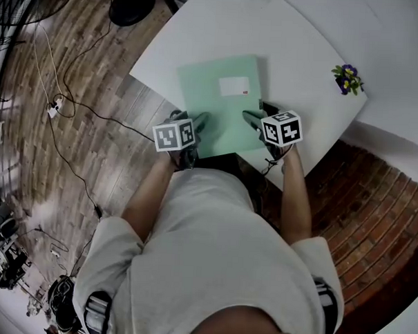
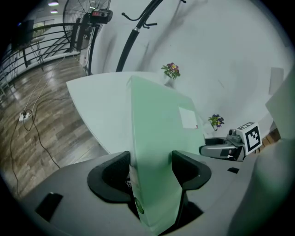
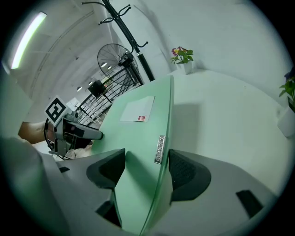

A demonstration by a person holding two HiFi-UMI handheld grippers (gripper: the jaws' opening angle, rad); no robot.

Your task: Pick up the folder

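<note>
Your left claw (image 2: 152, 168) and right claw (image 3: 146, 168) each clamp the near end of the pale green folder (image 1: 222, 104), which overhangs the white bench's (image 1: 304, 49) edge. Its white label (image 1: 234, 86) bears a small red mark, writing unreadable. A metal badge (image 3: 159, 150) appears to read QUANXIN.

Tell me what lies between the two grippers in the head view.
Only the green folder: its near edge spans the gap, the left gripper and right gripper each clamped on it, as the head view shows.
</note>
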